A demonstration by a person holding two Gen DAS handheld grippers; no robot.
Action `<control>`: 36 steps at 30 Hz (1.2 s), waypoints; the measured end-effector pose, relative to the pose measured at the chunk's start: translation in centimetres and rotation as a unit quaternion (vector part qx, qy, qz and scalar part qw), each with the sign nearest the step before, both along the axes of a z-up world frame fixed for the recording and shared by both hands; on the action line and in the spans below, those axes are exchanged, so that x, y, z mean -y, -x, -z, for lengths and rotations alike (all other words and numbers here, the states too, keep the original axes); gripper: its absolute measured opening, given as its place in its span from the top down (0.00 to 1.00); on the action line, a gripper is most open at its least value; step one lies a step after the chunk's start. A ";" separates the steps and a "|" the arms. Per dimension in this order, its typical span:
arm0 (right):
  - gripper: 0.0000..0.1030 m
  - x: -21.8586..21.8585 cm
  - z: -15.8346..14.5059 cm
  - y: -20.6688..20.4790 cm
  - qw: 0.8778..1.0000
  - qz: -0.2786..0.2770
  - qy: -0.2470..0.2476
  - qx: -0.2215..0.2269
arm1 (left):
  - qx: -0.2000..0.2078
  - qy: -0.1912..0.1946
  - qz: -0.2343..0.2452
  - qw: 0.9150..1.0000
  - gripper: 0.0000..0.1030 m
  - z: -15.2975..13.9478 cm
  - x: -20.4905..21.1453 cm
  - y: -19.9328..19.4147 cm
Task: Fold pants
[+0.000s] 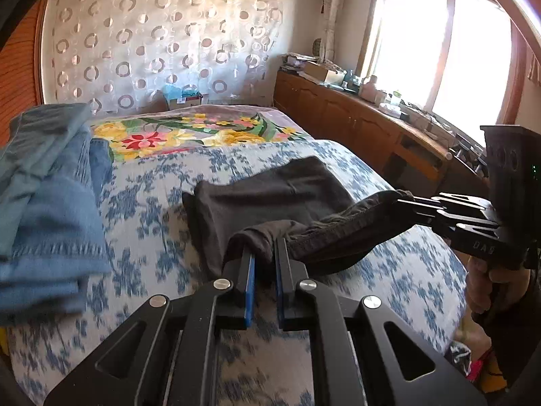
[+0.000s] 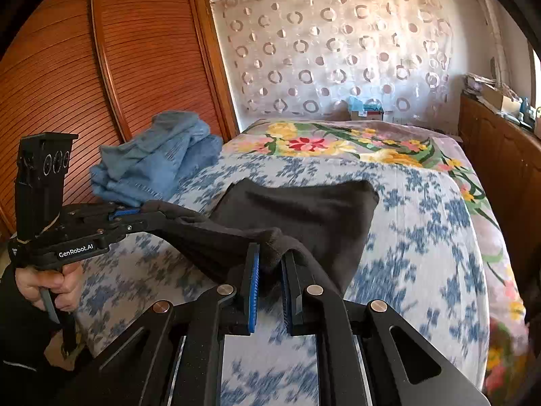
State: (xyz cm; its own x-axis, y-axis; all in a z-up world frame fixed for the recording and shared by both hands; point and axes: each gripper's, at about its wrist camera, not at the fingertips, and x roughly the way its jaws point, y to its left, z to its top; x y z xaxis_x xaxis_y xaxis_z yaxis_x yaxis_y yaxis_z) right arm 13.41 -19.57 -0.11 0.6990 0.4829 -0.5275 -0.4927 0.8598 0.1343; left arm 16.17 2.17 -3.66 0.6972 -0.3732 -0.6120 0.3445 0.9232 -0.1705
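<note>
Dark grey pants point(image 1: 270, 189) lie partly folded on the blue-flowered bedspread point(image 1: 152, 203), also seen in the right wrist view point(image 2: 304, 209). My left gripper point(image 1: 264, 247) is shut on one near corner of the pants, lifted off the bed. My right gripper point(image 2: 272, 260) is shut on the other near corner, at the same height. Each gripper shows in the other's view: the right one point(image 1: 405, 203) at the right, the left one point(image 2: 142, 215) at the left. The near edge of the pants hangs stretched between them.
A pile of folded blue jeans point(image 1: 44, 203) sits on the left of the bed, also in the right wrist view point(image 2: 159, 165). A floral blanket point(image 1: 189, 132) covers the far end. A wooden cabinet point(image 1: 355, 121) runs along the right, a slatted wardrobe point(image 2: 84, 77) along the left.
</note>
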 end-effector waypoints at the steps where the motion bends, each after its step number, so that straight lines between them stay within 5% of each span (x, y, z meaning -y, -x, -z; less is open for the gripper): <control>1: 0.89 -0.2 -0.1 -0.7 1.000 0.000 0.003 0.001 | -0.001 0.000 0.000 1.000 0.89 -0.1 0.0 -0.6; 15: 0.89 -1.1 1.1 -9.1 1.000 -0.005 0.003 -0.027 | -0.035 -0.021 -0.002 0.999 0.89 1.4 0.5 -8.9; 29: 0.83 -2.4 2.0 -12.4 0.999 0.008 0.010 -0.046 | -0.045 -0.024 -0.009 0.999 0.89 3.4 0.0 -12.0; 33: 0.71 -2.3 1.3 -12.2 0.999 0.018 0.010 -0.041 | -0.049 -0.016 -0.012 0.999 0.81 3.3 -0.5 -12.1; 36: 0.63 -1.6 0.9 -11.7 0.999 0.026 0.011 -0.030 | -0.040 -0.019 -0.017 0.999 0.64 2.9 -0.6 -11.9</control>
